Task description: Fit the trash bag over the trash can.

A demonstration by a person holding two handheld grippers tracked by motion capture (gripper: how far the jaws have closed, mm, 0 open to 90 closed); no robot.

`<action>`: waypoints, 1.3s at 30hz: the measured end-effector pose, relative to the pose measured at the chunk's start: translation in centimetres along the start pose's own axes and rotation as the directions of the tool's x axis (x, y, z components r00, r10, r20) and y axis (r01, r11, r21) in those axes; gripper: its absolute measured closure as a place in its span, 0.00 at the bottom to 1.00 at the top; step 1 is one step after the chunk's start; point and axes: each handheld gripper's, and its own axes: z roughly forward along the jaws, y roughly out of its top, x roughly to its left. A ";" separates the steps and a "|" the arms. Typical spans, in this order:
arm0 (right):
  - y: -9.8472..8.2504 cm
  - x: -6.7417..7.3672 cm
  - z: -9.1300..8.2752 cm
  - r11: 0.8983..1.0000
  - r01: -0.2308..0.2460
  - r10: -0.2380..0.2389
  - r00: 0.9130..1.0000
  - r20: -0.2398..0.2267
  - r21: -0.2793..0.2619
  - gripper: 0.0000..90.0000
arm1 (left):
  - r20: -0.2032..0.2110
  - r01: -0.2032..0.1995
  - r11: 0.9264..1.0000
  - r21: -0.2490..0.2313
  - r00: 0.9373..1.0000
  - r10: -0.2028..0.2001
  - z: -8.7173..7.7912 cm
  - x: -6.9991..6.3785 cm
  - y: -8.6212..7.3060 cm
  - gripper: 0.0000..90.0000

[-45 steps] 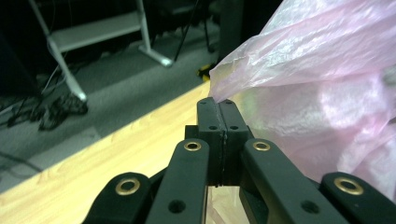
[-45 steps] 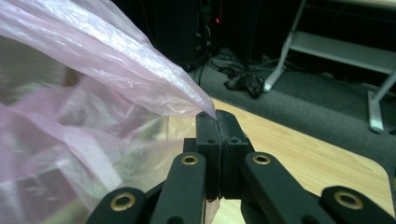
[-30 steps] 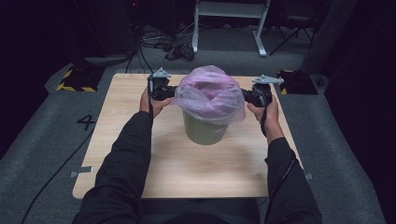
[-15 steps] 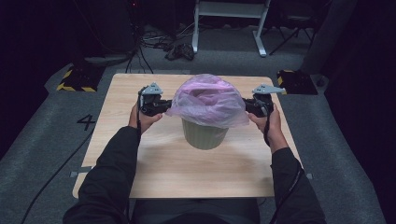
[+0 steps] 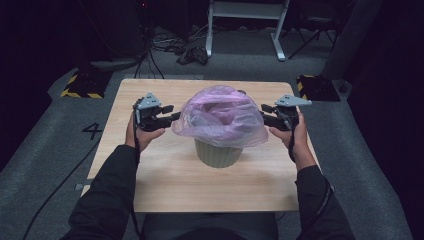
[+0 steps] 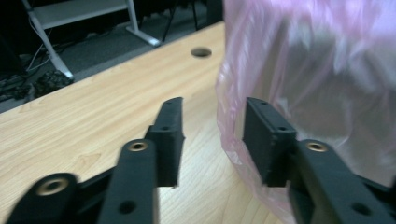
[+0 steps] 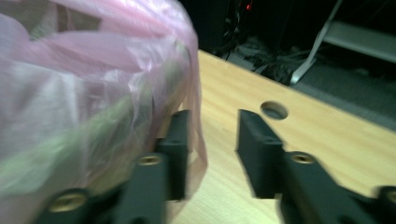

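A pink plastic bag (image 5: 220,117) billows over a pale green bin (image 5: 217,152) standing mid-table. My left gripper (image 5: 172,117) is at the bag's left edge and my right gripper (image 5: 265,114) at its right edge. Both sets of jaws have just been opening. In the left gripper view the left gripper (image 6: 214,102) is open, with the bag (image 6: 317,70) film hanging loose by the right-hand jaw. The right gripper (image 7: 215,116) is open too. There the bag (image 7: 84,93) drapes past the left-hand jaw, unpressed.
The wooden table (image 5: 165,180) has a round hole (image 6: 201,52) at its far side behind the bin. On the floor beyond it are a white desk frame (image 5: 245,10), tangled cables (image 5: 192,52) and striped blocks (image 5: 80,85) near both far corners.
Both hands moved outward, away from each other, spreading the bag wider over the bin. The jaws, earlier shut on the bag's edges, now stand apart and the film is let go.
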 end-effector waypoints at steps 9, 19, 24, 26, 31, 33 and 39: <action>-0.5 0.0 -5.6 0.989 0.144 -0.143 0.990 0.007 -0.023 0.37 | 0.081 -0.083 0.996 -0.045 0.993 0.086 -4.2 -1.3 -1.1 0.31; -2.9 3.9 -8.5 0.959 0.277 -0.284 0.948 -0.141 -0.066 0.24 | 0.140 -0.212 0.976 -0.047 0.966 0.217 -5.3 -7.1 -2.5 0.20; -3.4 5.2 -6.9 0.944 0.328 -0.330 0.935 -0.128 -0.039 0.28 | 0.094 -0.266 0.963 -0.041 0.959 0.268 -4.1 -8.1 -1.8 0.23; -3.5 5.2 -6.3 0.943 0.331 -0.333 0.937 -0.110 -0.031 0.51 | 0.080 -0.274 0.961 -0.034 0.958 0.276 -3.3 -7.8 -1.5 0.33; -3.5 5.1 -5.5 0.948 0.314 -0.318 0.938 -0.134 -0.053 0.91 | 0.068 -0.260 0.964 -0.059 0.962 0.264 -2.2 -6.3 -1.6 0.76; -3.7 5.1 -5.5 0.948 0.311 -0.317 0.937 -0.150 -0.063 0.97 | 0.073 -0.253 0.965 -0.063 0.964 0.257 -2.0 -5.8 -1.7 0.90; -4.5 5.4 -5.1 0.948 0.315 -0.316 0.928 -0.195 -0.038 1.00 | 0.079 -0.295 0.955 -0.002 0.952 0.295 -1.2 -5.8 -2.8 1.00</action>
